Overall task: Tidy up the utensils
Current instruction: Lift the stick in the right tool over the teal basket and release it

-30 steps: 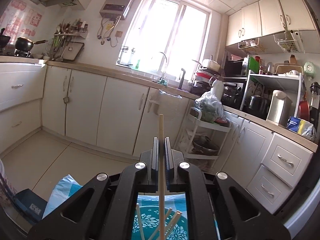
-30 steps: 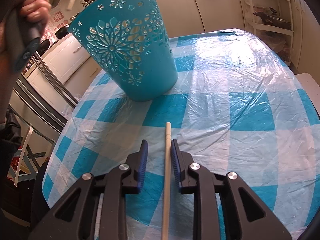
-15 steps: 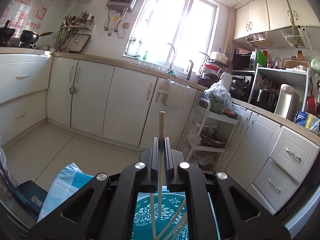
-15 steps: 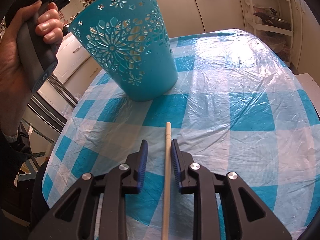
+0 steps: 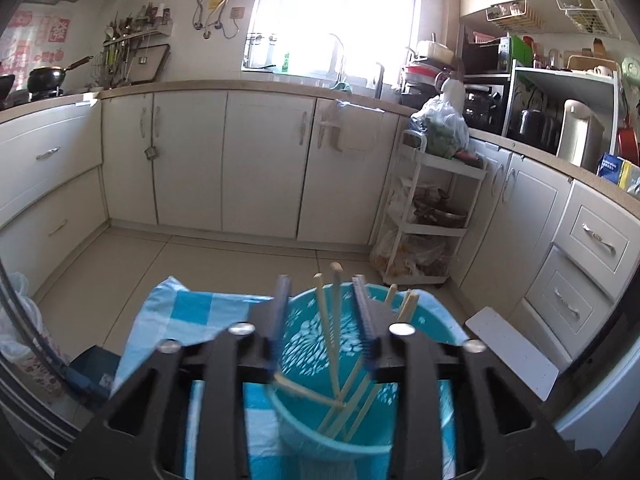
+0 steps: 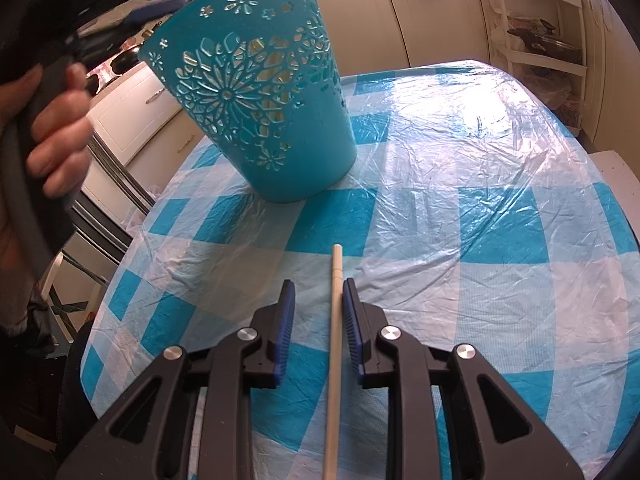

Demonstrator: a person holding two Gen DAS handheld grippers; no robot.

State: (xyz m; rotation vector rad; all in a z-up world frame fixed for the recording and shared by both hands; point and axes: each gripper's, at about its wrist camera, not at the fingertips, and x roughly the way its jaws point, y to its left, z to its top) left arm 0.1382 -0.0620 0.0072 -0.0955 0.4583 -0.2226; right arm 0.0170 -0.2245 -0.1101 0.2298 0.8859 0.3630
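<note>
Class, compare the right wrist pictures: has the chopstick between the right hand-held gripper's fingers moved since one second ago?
No. The chopstick lies between the open fingers as before, its tip on the same pale square of the checked tablecloth, the same way short of the teal basket.

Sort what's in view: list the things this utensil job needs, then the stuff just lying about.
Job: teal basket; chopsticks in it; loose chopstick on the table; left gripper; right gripper.

Lying about: white trolley; wok; thermos.

Sunlit window [image 5: 340, 16] above cream cabinets [image 5: 264, 164]
</note>
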